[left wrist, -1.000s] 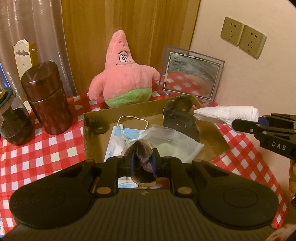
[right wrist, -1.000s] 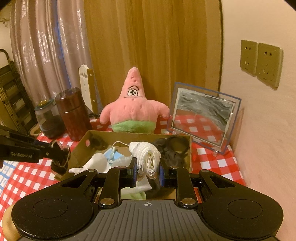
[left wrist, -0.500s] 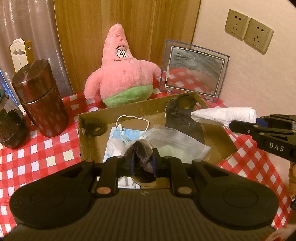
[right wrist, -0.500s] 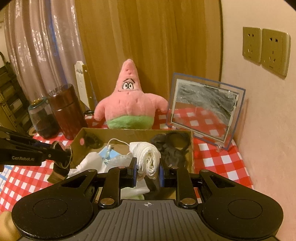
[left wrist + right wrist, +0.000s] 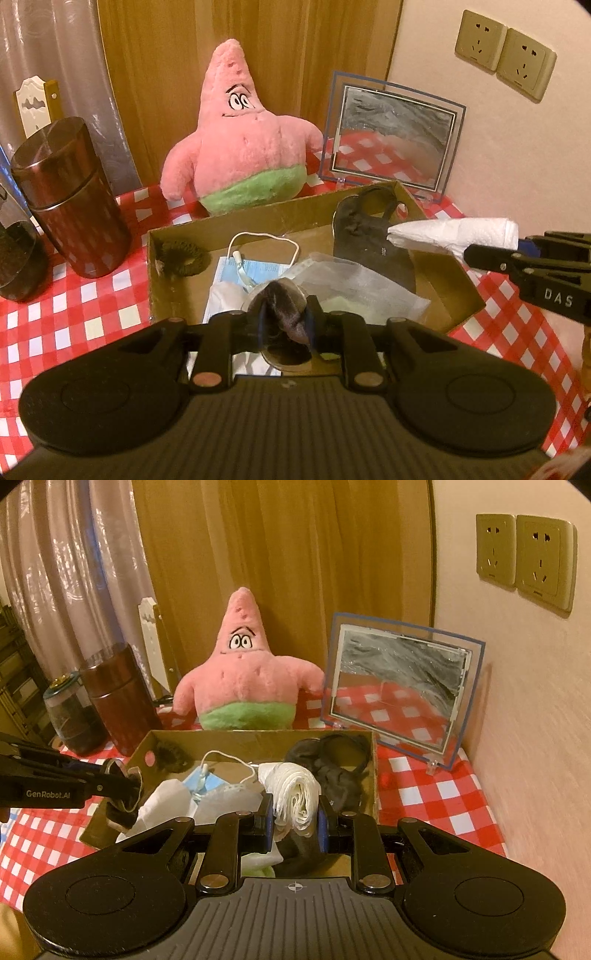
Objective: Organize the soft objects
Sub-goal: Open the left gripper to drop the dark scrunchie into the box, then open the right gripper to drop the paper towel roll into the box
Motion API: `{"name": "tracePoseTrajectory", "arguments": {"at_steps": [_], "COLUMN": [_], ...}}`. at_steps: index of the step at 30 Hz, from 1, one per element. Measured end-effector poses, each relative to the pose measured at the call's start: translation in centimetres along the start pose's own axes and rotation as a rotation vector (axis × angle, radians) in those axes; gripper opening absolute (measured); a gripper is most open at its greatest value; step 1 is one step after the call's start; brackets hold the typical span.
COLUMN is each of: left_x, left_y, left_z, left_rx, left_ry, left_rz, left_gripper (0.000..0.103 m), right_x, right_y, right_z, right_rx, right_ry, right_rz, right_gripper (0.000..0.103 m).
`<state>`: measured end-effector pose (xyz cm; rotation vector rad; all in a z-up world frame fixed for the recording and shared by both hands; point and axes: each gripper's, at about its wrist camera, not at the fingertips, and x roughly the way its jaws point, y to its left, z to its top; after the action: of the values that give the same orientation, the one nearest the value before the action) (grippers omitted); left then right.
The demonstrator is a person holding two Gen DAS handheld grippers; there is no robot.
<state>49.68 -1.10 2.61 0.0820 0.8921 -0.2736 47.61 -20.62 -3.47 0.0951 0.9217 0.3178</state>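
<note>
A shallow cardboard box (image 5: 258, 218) (image 5: 258, 736) sits on the checked table. It holds a blue face mask (image 5: 255, 269), a dark scrunchie (image 5: 183, 256), a black cloth (image 5: 369, 236) (image 5: 332, 771) and a clear plastic bag (image 5: 354, 284). My left gripper (image 5: 286, 315) is shut on a dark fuzzy soft item (image 5: 284, 306), held above the box's near edge; it also shows in the right wrist view (image 5: 122, 794). My right gripper (image 5: 295, 808) is shut on a folded white paper towel (image 5: 295, 790) (image 5: 454, 232) over the box's right side.
A pink star plush (image 5: 243, 144) (image 5: 243, 679) sits behind the box. A glass photo frame (image 5: 391, 129) (image 5: 399, 686) leans at the back right. A brown canister (image 5: 70, 195) and a dark jar (image 5: 70, 716) stand at the left. The wall with sockets (image 5: 524, 557) is close on the right.
Both grippers have moved forward and a little closer to the box, still holding their items. The things in the box have not moved.
</note>
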Motion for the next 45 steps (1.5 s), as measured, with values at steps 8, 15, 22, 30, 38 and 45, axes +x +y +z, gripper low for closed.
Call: {"name": "tracePoseTrajectory", "arguments": {"at_steps": [8, 15, 22, 30, 38, 45], "left_x": [-0.4, -1.6, -2.3, -3.3, -4.9, -8.0], "left_y": [0.0, 0.3, 0.2, -0.1, -0.2, -0.9], "left_z": [-0.2, -0.8, -1.0, -1.9, -3.2, -4.7], "left_rx": [0.014, 0.011, 0.022, 0.024, 0.006, -0.024], "left_ry": [-0.012, -0.015, -0.021, -0.031, -0.036, -0.059], "left_rz": [0.007, -0.004, -0.013, -0.031, -0.045, -0.056], "left_gripper": [0.041, 0.041, 0.041, 0.041, 0.041, 0.041], "right_x": [0.2, -0.1, 0.0, 1.0, -0.7, -3.6], "right_y": [-0.1, -0.3, -0.1, -1.8, -3.4, -3.2], "right_z": [-0.2, -0.2, -0.1, 0.0, -1.8, -3.0], "right_rx": [0.008, 0.016, 0.019, 0.131, 0.161, 0.176], "right_ry": [0.004, -0.002, -0.011, -0.007, 0.0, 0.002], "right_rz": [0.002, -0.001, 0.0, 0.016, -0.009, -0.014], "right_gripper": [0.023, 0.023, 0.023, 0.072, 0.072, 0.072]}}
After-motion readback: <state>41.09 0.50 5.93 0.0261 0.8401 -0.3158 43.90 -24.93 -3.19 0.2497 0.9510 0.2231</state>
